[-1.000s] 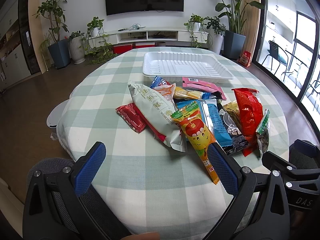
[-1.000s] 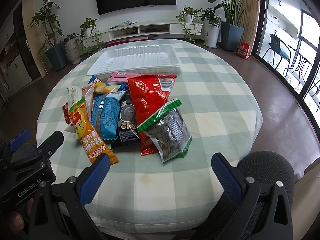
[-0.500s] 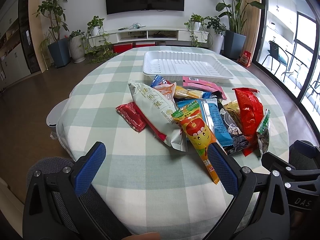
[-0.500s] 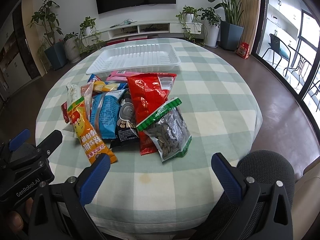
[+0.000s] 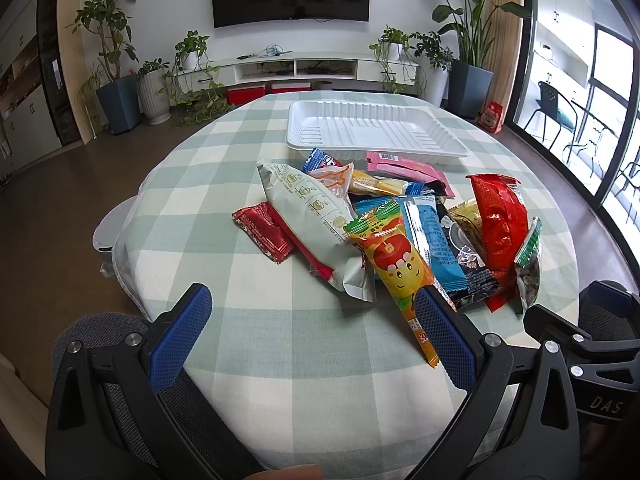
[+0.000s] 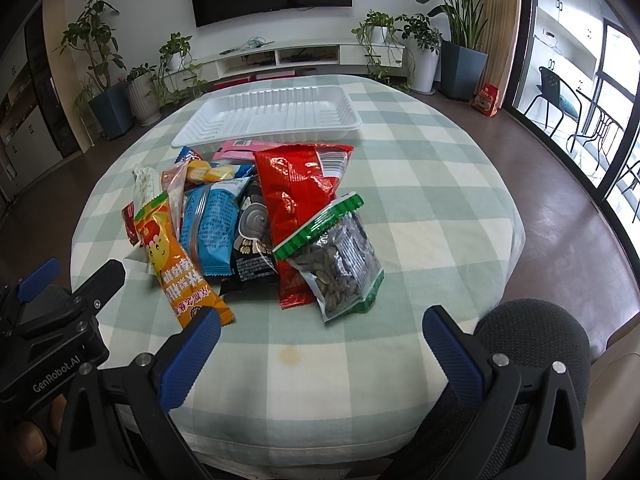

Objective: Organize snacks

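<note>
A pile of snack packets lies mid-table: an orange cartoon stick pack [image 5: 396,264] [image 6: 176,264], a pale green pouch [image 5: 308,208], a blue packet [image 6: 212,224], a red bag [image 6: 300,196] and a sunflower-seed bag [image 6: 340,256]. An empty white tray [image 5: 372,128] [image 6: 276,114] sits behind the pile. My left gripper [image 5: 312,324] is open and empty at the table's near edge; its right finger is in front of the orange pack's lower end. My right gripper [image 6: 320,344] is open and empty, short of the seed bag.
The round table has a green checked cloth [image 6: 420,184] with a small stain [image 6: 290,356]. Grey chair backs [image 6: 532,344] [image 5: 96,328] stand at the near edge. The left gripper shows in the right wrist view [image 6: 60,292]. Plants and a TV shelf line the far wall.
Both views have crept slightly closer to the pile; otherwise nothing has moved. Both grippers stay open.
</note>
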